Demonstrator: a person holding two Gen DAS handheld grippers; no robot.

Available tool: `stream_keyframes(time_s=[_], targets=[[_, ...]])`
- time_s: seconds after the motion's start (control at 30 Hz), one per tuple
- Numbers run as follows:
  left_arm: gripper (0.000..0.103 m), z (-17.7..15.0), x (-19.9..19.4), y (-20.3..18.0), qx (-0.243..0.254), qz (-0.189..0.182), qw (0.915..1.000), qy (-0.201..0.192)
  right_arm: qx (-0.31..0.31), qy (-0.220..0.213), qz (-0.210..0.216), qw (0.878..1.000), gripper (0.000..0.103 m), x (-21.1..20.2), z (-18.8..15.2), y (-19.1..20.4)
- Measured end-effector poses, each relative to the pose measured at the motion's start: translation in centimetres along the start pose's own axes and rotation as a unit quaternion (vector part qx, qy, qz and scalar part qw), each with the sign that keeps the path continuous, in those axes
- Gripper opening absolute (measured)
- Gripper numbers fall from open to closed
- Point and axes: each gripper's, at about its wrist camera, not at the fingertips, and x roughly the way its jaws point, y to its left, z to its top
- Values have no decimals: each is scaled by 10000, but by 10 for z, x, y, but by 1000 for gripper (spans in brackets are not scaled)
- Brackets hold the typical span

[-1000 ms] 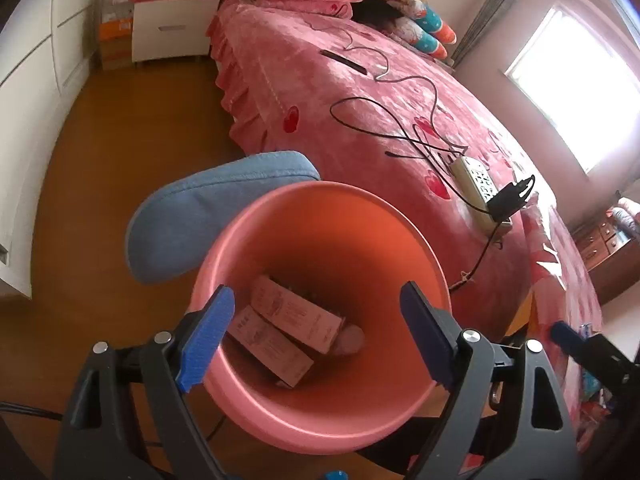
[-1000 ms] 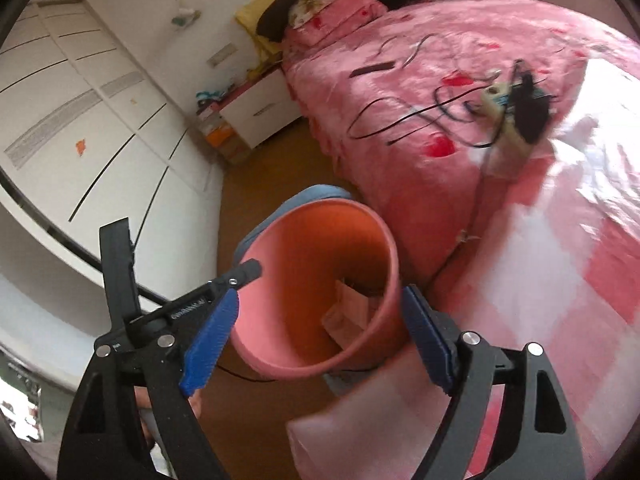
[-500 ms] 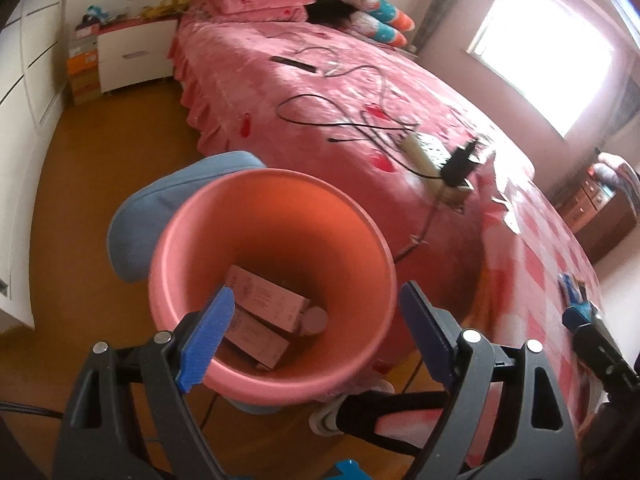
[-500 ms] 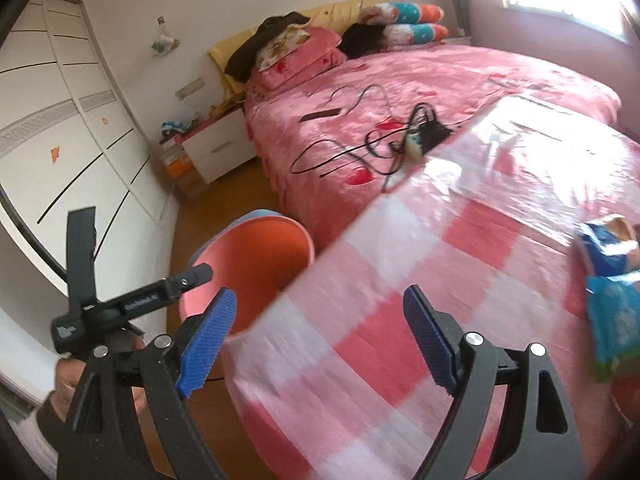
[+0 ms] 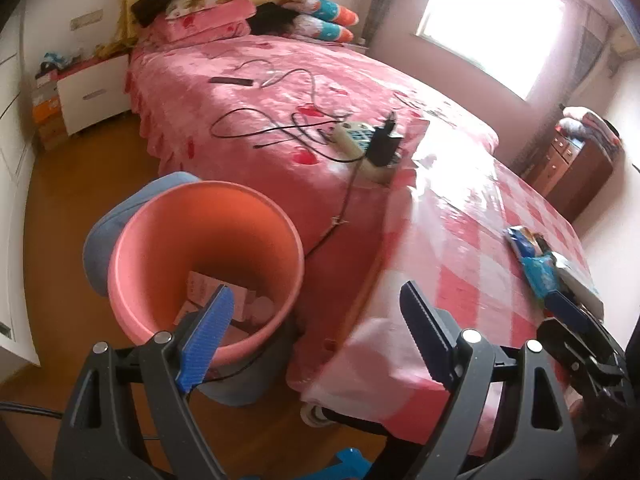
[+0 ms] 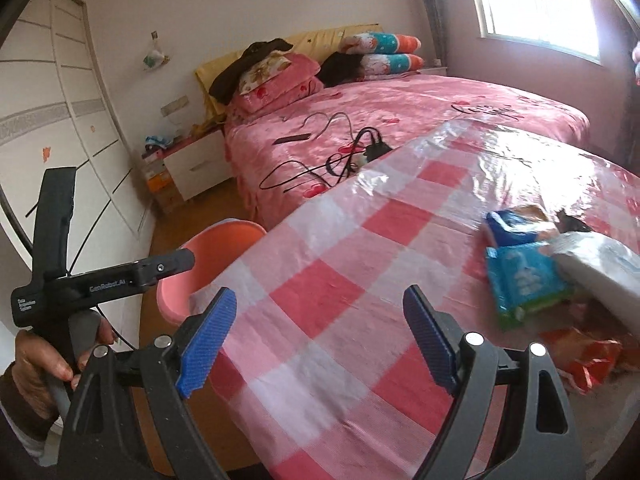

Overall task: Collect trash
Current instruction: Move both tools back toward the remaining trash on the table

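A pink bucket (image 5: 168,248) stands on the floor beside the table, with pink cartons (image 5: 208,292) inside. My left gripper (image 5: 316,332) hangs open over the bucket's right rim and the table corner, holding nothing. Over the checked tablecloth (image 6: 340,292) my right gripper (image 6: 318,340) is open and empty. Blue wrappers (image 6: 520,276), a white packet (image 6: 600,268) and an orange-red wrapper (image 6: 580,356) lie on the table to its right. The bucket (image 6: 212,248) shows past the table's left edge in the right wrist view.
A bed with a pink cover (image 5: 280,92) lies behind the table, with a power strip (image 5: 360,140) and black cables on it. A blue cushion (image 5: 120,216) sits behind the bucket. A white nightstand (image 5: 92,92) stands at the back left, a wooden dresser (image 5: 568,168) at the right.
Both grippers swung right, away from the bucket and toward the table. The wrappers have come into view. The bucket has shifted to the left in both views.
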Motion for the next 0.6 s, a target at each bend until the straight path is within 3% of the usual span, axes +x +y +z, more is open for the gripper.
stream_keyframes(time_s=[0.6], targets=[[85, -4, -13, -87, 694, -319, 9971, 32, 226, -390, -205, 9988, 85, -49, -8, -49]])
